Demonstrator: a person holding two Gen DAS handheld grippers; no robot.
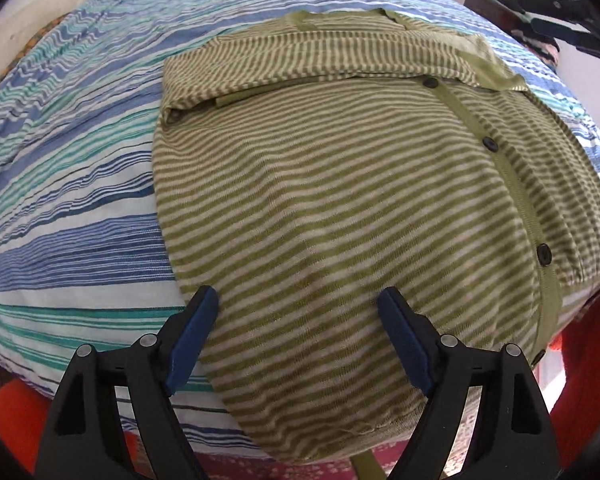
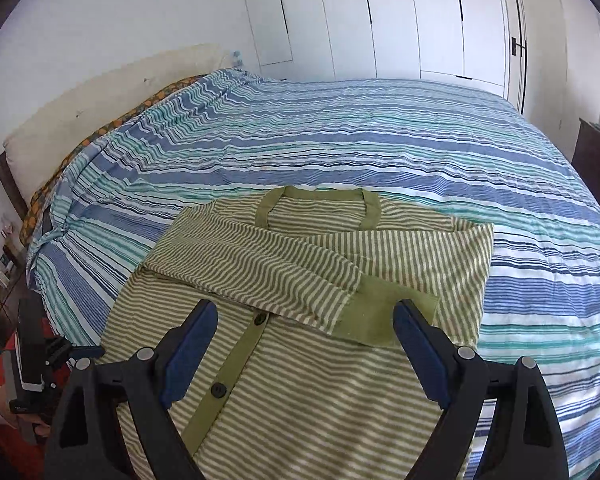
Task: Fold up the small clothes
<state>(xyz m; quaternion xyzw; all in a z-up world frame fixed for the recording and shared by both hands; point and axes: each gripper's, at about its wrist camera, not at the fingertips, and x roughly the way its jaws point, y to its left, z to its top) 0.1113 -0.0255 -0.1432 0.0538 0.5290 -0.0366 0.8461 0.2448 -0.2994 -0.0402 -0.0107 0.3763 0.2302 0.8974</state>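
Observation:
A green and cream striped cardigan (image 1: 340, 200) with dark buttons lies flat on the bed, both sleeves folded across its chest. In the right wrist view the cardigan (image 2: 300, 360) shows its collar at the far end and a sleeve cuff (image 2: 384, 312) lying on top. My left gripper (image 1: 298, 304) is open and empty, just above the cardigan's hem area near the bed's edge. My right gripper (image 2: 304, 320) is open and empty, hovering over the button band and the folded sleeve. The right gripper also shows at the left wrist view's top right (image 1: 560, 28).
A bedspread (image 2: 340, 152) with blue, teal and white stripes covers the bed. White wardrobe doors (image 2: 400, 20) stand behind it. A pillow (image 2: 80, 96) lies at the headboard on the left. Dark furniture (image 2: 596, 152) stands at the right. Orange-red cloth (image 1: 588, 360) shows at the near edge.

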